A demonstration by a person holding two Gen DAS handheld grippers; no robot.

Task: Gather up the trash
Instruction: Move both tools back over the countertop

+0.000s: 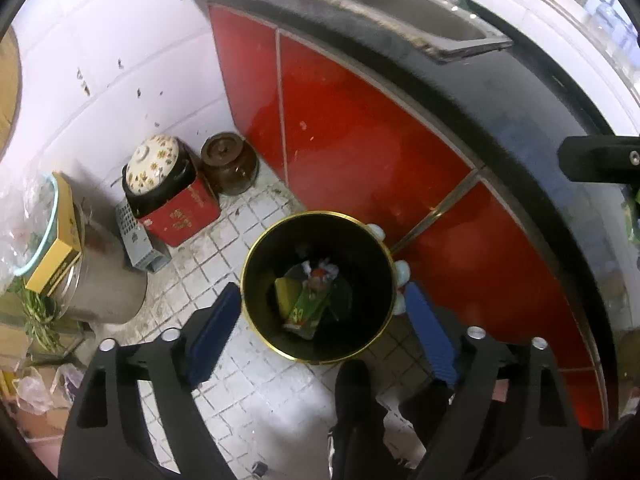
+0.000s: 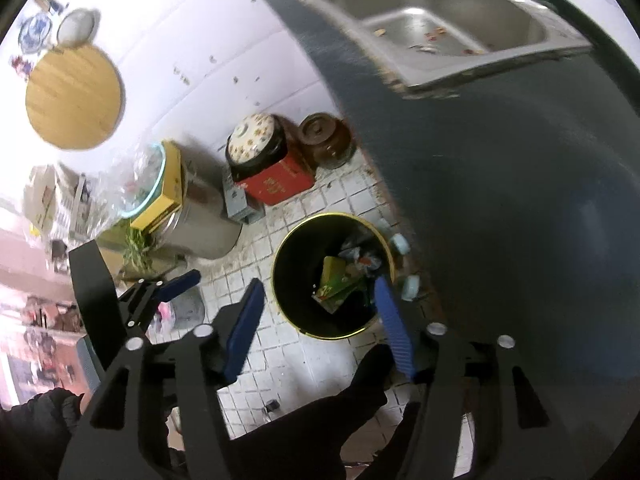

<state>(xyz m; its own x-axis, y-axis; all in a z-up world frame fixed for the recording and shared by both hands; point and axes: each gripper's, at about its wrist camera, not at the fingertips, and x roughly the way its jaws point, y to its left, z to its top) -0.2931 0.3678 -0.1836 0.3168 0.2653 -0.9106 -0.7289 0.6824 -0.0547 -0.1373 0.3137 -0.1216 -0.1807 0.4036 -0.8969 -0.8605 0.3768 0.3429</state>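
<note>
A round black trash bin with a gold rim (image 1: 256,252) stands on the tiled floor by the red cabinet; it also shows in the right wrist view (image 2: 286,276). Inside lie a green packet (image 1: 310,306), a yellow piece (image 1: 285,294) and crumpled wrappers; the green packet shows too in the right wrist view (image 2: 340,284). My left gripper (image 1: 320,312) hangs open and empty above the bin. My right gripper (image 2: 320,300) is open and empty above it too. The left gripper also appears at the left of the right wrist view (image 2: 176,284).
A dark counter (image 2: 500,200) with a steel sink (image 2: 436,20) runs along the right. A brown jar (image 1: 228,162), a flowered pot on a red box (image 1: 180,212) and a steel pot (image 1: 104,280) stand by the wall. Small white-blue objects (image 2: 400,244) lie beside the bin.
</note>
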